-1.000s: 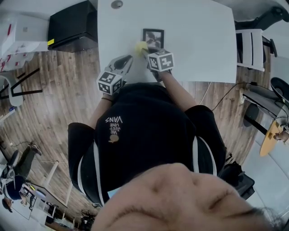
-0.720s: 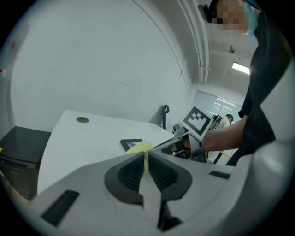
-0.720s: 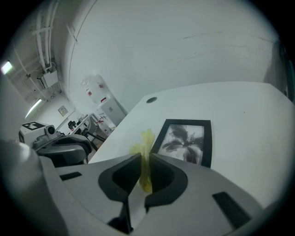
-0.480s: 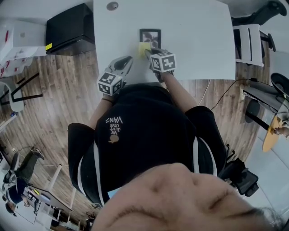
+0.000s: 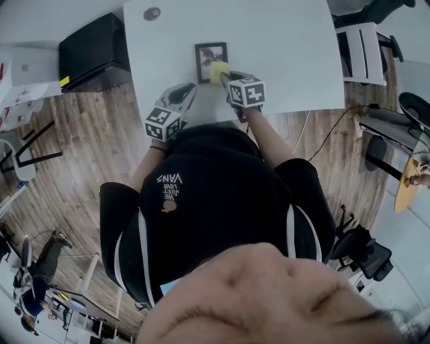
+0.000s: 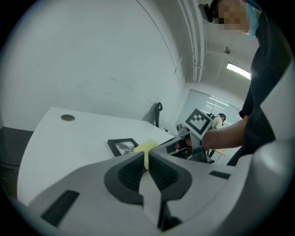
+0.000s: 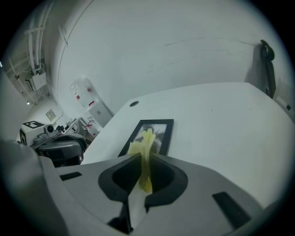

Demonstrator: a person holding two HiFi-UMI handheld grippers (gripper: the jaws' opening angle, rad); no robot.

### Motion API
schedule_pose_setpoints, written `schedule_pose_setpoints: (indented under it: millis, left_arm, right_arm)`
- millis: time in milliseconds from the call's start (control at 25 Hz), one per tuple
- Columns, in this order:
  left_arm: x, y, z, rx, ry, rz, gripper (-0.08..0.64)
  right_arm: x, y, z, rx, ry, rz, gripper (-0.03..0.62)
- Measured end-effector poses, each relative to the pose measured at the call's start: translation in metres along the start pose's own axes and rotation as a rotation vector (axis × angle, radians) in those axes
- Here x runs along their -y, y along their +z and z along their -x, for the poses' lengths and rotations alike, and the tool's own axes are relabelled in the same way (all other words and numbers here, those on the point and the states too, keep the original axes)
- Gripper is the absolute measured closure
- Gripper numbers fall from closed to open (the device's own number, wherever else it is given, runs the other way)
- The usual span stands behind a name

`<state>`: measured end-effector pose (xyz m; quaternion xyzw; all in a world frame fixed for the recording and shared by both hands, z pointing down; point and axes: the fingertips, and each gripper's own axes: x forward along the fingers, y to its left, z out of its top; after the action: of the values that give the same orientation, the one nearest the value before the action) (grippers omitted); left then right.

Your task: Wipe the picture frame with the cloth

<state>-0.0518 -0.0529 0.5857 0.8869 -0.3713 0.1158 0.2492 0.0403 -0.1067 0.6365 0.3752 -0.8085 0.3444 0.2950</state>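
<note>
Two grippers: I see both over the near part of the white tabletop (image 5: 282,47), the left gripper (image 5: 189,89) just left of the right gripper (image 5: 226,76).
Left fingers: pressed together with only a thin slit between them, and nothing pinched.
Right fingers: pinching the yellow cloth (image 7: 146,146), which sticks out forward past the tips.
Cloth position: it rests on the near right corner of the picture frame (image 5: 208,59), touching it.
Frame position: flat on the tabletop, left of its middle.
Hidden: the cloth covers that corner of the frame. I cannot make out the photo inside. In the head view the person's black-shirted torso (image 5: 215,201) blocks part of the tabletop's near edge.
Surface: plain white, with a round grommet (image 5: 152,13) near the far left corner.
Room: wooden floor (image 5: 80,154), a black cabinet (image 5: 91,44) left of the tabletop, a white chair (image 5: 366,47) off its right end.
Open room: a wide stretch of tabletop lies right of the frame and beyond it. The left edge runs near the left gripper.
</note>
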Motion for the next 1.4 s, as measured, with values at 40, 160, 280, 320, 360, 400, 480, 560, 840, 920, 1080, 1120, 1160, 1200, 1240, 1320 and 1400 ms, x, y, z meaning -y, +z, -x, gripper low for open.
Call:
schedule_pose_setpoints:
  millis: [40, 160, 280, 320, 360, 400, 480, 560, 840, 920, 1080, 1120, 1160, 1200, 1240, 1320, 1400]
  left_arm:
    - [0.002, 0.001, -0.002, -0.002, -0.007, -0.003, 0.523]
    - [0.01, 0.002, -0.011, -0.005, -0.026, -0.011, 0.523]
    - [0.014, 0.004, -0.018, -0.009, -0.041, -0.018, 0.523]
    - [0.015, 0.004, -0.019, -0.01, -0.044, -0.02, 0.523]
    - [0.016, 0.004, -0.021, -0.011, -0.047, -0.022, 0.523]
    - [0.017, 0.004, -0.022, -0.011, -0.048, -0.022, 0.523]
    - [0.018, 0.005, -0.024, -0.01, -0.049, -0.024, 0.523]
    - [0.019, 0.006, -0.026, -0.009, -0.049, -0.026, 0.523]
    - [0.021, 0.007, -0.028, -0.01, -0.04, -0.023, 0.523]
    - [0.021, 0.007, -0.027, -0.01, -0.036, -0.02, 0.523]
    - [0.018, 0.007, -0.025, -0.007, -0.028, -0.019, 0.523]
    - [0.017, 0.007, -0.024, -0.007, -0.025, -0.017, 0.523]
    - [0.017, 0.007, -0.024, -0.006, -0.024, -0.016, 0.523]
    - [0.016, 0.008, -0.024, -0.004, -0.022, -0.014, 0.523]
    - [0.015, 0.008, -0.024, -0.002, -0.021, -0.013, 0.523]
    - [0.013, 0.009, -0.023, 0.001, -0.018, -0.01, 0.523]
    - [0.011, 0.01, -0.022, 0.005, -0.014, -0.007, 0.523]
  right_arm:
    - [0.003, -0.001, 0.003, 0.002, -0.006, -0.002, 0.549]
    - [0.014, -0.004, 0.012, 0.007, -0.027, -0.01, 0.549]
    - [0.024, -0.007, 0.018, 0.013, -0.043, -0.019, 0.548]
    - [0.027, -0.007, 0.02, 0.015, -0.047, -0.022, 0.548]
    - [0.029, -0.009, 0.021, 0.015, -0.052, -0.025, 0.548]
    - [0.032, -0.01, 0.022, 0.015, -0.057, -0.028, 0.548]
    - [0.038, -0.012, 0.025, 0.015, -0.066, -0.034, 0.548]
    - [0.042, -0.013, 0.029, 0.015, -0.074, -0.04, 0.548]
    - [0.048, -0.013, 0.031, 0.019, -0.071, -0.042, 0.548]
    - [0.048, -0.012, 0.031, 0.021, -0.068, -0.04, 0.549]
    - [0.046, -0.009, 0.031, 0.026, -0.06, -0.044, 0.548]
    - [0.045, -0.009, 0.031, 0.027, -0.057, -0.046, 0.549]
    - [0.044, -0.007, 0.032, 0.031, -0.053, -0.046, 0.549]
    - [0.044, -0.005, 0.033, 0.038, -0.05, -0.044, 0.548]
    - [0.043, -0.002, 0.033, 0.046, -0.047, -0.041, 0.549]
    - [0.041, 0.004, 0.034, 0.072, -0.04, -0.03, 0.548]
    - [0.038, 0.012, 0.036, 0.109, -0.028, -0.021, 0.548]
